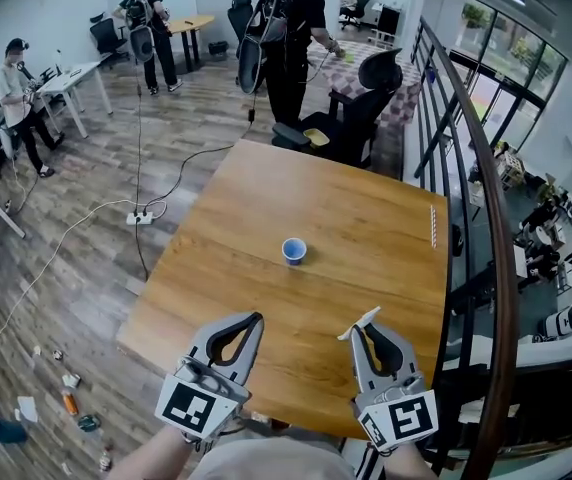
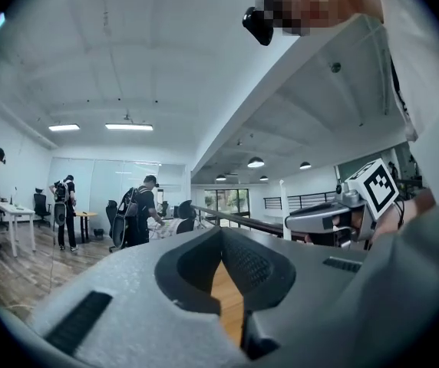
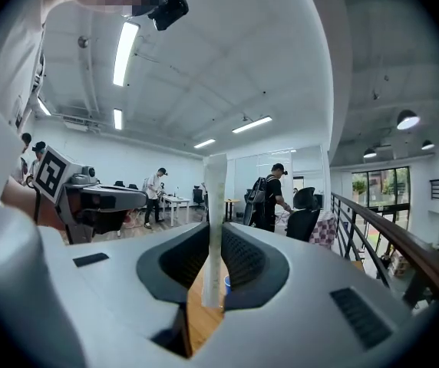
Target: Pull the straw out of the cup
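A small blue cup (image 1: pixel 293 251) stands upright near the middle of the wooden table (image 1: pixel 366 218), with no straw in it. My right gripper (image 1: pixel 370 321) hovers over the table's near edge, shut on a white paper-wrapped straw (image 1: pixel 358 324). In the right gripper view the straw (image 3: pixel 215 198) stands upright between the jaws, and the cup (image 3: pixel 227 284) shows small beyond it. My left gripper (image 1: pixel 257 319) hangs beside it to the left, its jaws shut and nothing in them. The left gripper view shows only table through the jaws (image 2: pixel 221 236), with the right gripper (image 2: pixel 335 217) off to the right.
Another white straw-like stick (image 1: pixel 433 226) lies along the table's right edge. A dark railing (image 1: pixel 481 188) runs past the right side. A black office chair (image 1: pixel 351 118) stands at the far end. Several people stand on the wooden floor behind; cables (image 1: pixel 141 213) and small litter lie at the left.
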`<state>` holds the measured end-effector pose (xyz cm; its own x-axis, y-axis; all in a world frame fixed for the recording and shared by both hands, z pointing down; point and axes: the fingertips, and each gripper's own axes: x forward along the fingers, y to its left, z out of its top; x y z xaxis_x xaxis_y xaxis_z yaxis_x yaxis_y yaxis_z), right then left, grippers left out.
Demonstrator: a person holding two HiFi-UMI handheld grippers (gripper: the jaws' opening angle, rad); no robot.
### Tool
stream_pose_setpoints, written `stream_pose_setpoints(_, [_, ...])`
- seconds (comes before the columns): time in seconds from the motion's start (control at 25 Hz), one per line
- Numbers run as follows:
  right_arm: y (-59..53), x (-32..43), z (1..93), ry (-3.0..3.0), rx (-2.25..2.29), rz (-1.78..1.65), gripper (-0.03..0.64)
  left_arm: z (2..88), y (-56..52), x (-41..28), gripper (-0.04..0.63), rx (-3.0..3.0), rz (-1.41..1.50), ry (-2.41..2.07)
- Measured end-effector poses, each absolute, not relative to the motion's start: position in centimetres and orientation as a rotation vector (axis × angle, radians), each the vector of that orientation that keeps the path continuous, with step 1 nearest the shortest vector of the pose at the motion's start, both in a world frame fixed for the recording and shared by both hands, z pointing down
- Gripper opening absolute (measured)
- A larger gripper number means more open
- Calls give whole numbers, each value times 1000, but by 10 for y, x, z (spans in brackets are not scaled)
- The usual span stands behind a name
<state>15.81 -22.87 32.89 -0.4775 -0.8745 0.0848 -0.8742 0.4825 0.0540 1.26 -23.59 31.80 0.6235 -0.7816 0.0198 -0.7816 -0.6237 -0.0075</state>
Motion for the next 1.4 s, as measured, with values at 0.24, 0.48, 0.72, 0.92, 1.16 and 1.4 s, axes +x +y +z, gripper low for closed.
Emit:
stream_pose_setpoints(0.24, [-232, 148, 320, -2639, 1535, -31, 57, 314, -242, 13, 15, 2826, 13, -1341])
stream_pose_setpoints(0.48, [-229, 147, 321, -2655, 1544, -31, 55, 319, -242, 13, 15, 2826, 33, -1351])
stream_pose_setpoints(0.72, [-228, 153, 322, -2652, 1564, -12, 55, 320, -241, 14, 14, 2818, 48, -1360])
stream_pose_setpoints(0.92, [-227, 153, 319, -2661, 1567, 8, 55, 321, -242, 11, 15, 2814, 77, -1378])
stream_pose_setpoints(1.16, [-227, 157, 312, -2669, 1582, 18, 55, 316, -241, 14, 15, 2819, 83, -1384])
stream_pose_setpoints(1.4, [-230, 156, 309, -2703, 1589, 58, 55, 313, -240, 13, 14, 2825, 90, -1393])
